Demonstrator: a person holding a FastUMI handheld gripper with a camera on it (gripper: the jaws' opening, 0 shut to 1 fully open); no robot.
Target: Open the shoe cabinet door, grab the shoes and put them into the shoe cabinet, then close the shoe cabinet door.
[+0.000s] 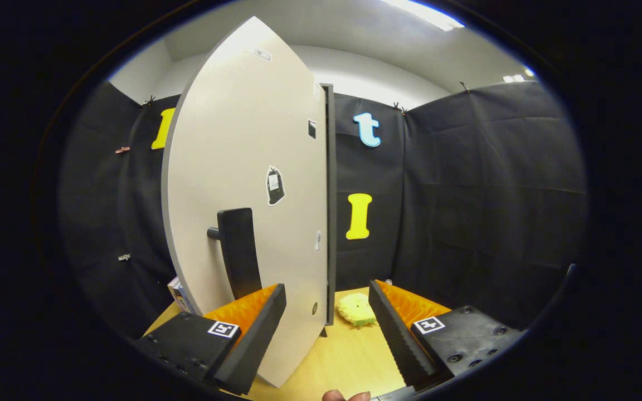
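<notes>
Booth enclosure: black cloth walls [482,189] on all visible sides, hung in panels with vertical folds and seams. The cloth is fastened along its top edge by small clips [398,107]. Two further clips [123,150] sit on the left-hand panel, one above the other. Above the cloth: a plain white room wall [365,72] and a white ceiling. One ceiling light strip [424,14] is lit; a second, smaller light [513,78] shows just above the right-hand panel. Work surface: light wood-tone tabletop [349,356], smooth, evenly lit
</notes>
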